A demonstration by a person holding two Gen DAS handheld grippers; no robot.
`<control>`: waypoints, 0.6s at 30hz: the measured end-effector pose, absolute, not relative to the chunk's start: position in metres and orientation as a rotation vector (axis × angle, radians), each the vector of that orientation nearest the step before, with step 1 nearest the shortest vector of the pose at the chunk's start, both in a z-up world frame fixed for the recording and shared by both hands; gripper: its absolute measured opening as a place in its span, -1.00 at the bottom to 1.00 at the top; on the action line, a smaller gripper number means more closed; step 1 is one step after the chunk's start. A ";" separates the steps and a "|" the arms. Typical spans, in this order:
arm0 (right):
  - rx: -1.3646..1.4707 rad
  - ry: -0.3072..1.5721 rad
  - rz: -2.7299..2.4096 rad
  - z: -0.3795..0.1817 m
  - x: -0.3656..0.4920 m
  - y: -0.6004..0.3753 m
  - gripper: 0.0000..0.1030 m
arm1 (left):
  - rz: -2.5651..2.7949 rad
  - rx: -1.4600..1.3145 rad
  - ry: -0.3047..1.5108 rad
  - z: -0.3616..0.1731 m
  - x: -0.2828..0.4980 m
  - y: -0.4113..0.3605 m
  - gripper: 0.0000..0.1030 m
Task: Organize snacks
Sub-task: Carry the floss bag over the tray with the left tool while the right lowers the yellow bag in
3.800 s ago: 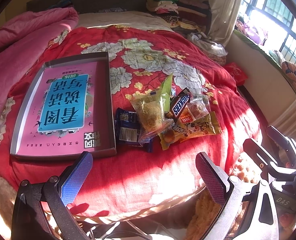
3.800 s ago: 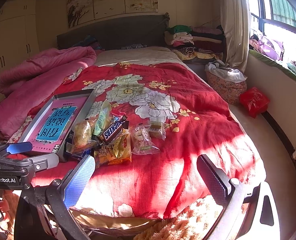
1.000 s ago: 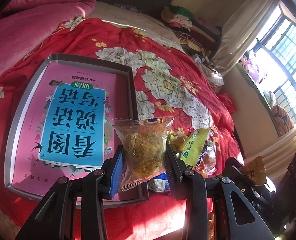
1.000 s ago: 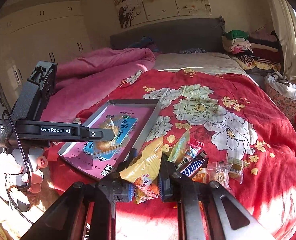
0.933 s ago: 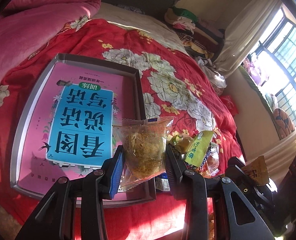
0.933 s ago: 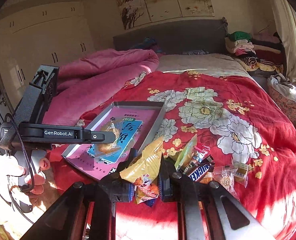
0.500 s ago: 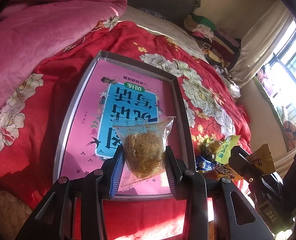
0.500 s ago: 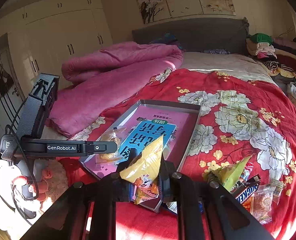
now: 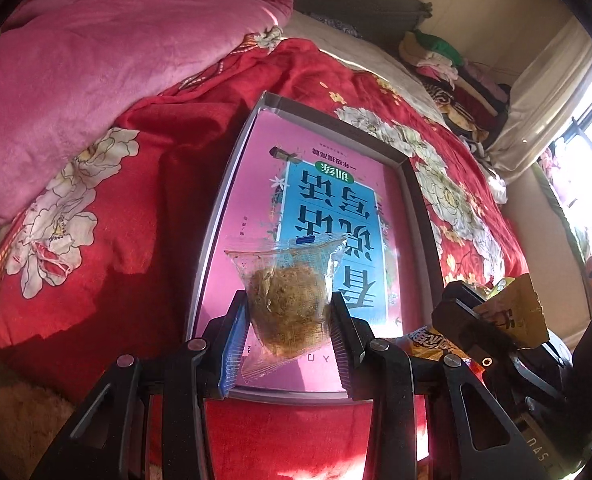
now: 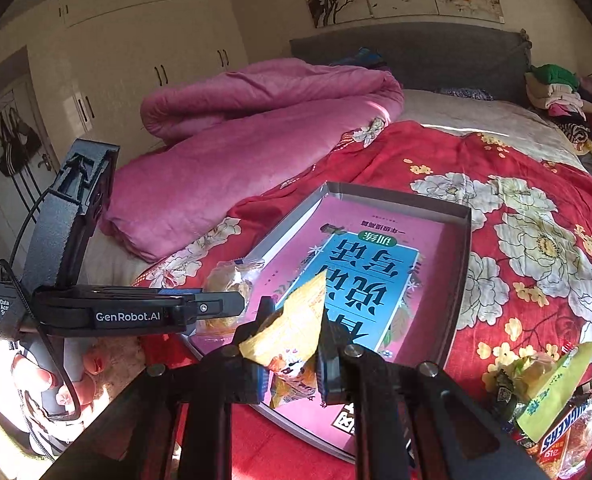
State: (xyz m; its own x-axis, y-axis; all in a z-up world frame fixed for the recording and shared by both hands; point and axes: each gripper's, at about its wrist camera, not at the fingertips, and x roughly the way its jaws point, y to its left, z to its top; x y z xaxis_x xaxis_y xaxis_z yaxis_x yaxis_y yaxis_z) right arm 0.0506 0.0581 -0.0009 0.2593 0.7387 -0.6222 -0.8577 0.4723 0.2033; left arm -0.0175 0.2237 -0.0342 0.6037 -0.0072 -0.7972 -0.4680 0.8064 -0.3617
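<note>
1. Clear-wrapped cake (image 9: pixel 289 304) is being held over the near end of the tray (image 9: pixel 231 184), clamped at its sides between the left gripper (image 9: pixel 289 354) pads; not resting on the tray floor as far as I can tell.
2. Yellow snack packet (image 10: pixel 291 336) is being carried by the right gripper (image 10: pixel 289 376), clenched on it, just right of the cake and over the tray's near edge.
3. Step in hand: transport into the tray, likely just before release.
4. Next move is calling for lowering both, releasing the cake left and the packet right so they lie apart.
5. Remaining snack pile (image 10: pixel 556 412) is sitting on the red bedspread (image 10: pixel 536 184), right of the tray.
</note>
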 end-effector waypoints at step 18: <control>-0.186 0.844 1.053 -0.039 0.061 0.051 -0.64 | 0.294 -0.533 0.921 -0.046 -0.009 0.215 -0.21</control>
